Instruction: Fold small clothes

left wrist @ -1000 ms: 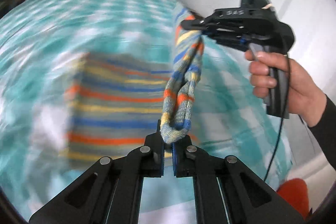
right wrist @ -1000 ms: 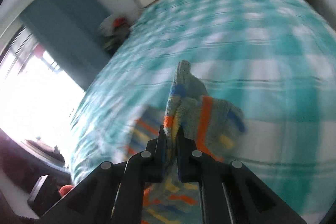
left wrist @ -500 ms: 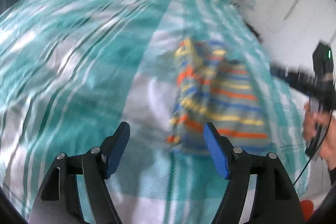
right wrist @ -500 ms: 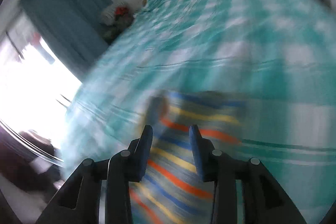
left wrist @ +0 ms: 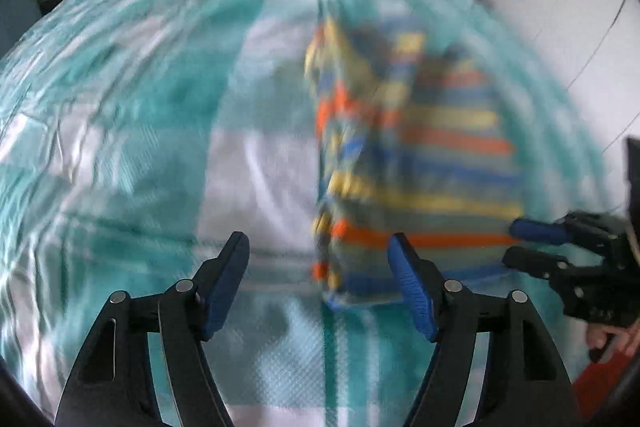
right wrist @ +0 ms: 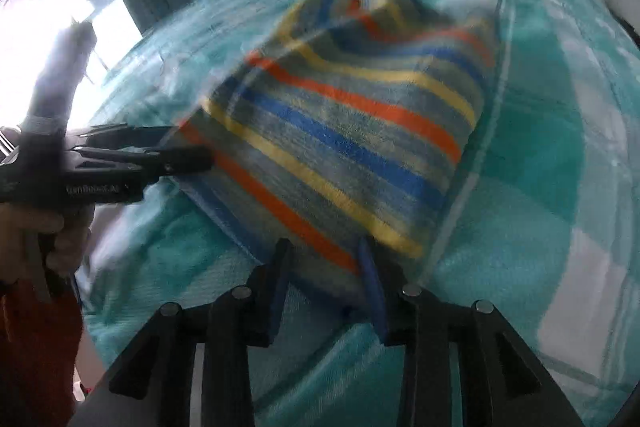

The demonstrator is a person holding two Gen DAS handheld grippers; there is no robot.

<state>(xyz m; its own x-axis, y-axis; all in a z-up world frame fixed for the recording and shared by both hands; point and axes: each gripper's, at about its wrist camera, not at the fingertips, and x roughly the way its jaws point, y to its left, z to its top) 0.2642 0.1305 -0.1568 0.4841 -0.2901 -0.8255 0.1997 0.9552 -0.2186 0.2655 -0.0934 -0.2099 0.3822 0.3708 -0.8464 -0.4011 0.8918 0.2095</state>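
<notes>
On the teal checked bed [left wrist: 132, 115] lies the striped cloth [right wrist: 352, 131], folded. Both tongs, left [left wrist: 318, 283] and right [right wrist: 326, 287], have just been opening and hold nothing.

A second ago both grippers pinch the striped garment [right wrist: 352, 131] and hold it up off the bedspread [left wrist: 140, 107]; now it lies flat and folded there, free of both. The left gripper [left wrist: 318, 283] has let go: its jaws have just been opening and now stand wide, with only the garment's near edge lying below the gap. The right gripper [right wrist: 326, 287] has let go too and now has its jaws partly apart, low over the garment's near corner, the pads not pressing on it. In the left view it now sits low at the right edge, at the garment's side.
</notes>
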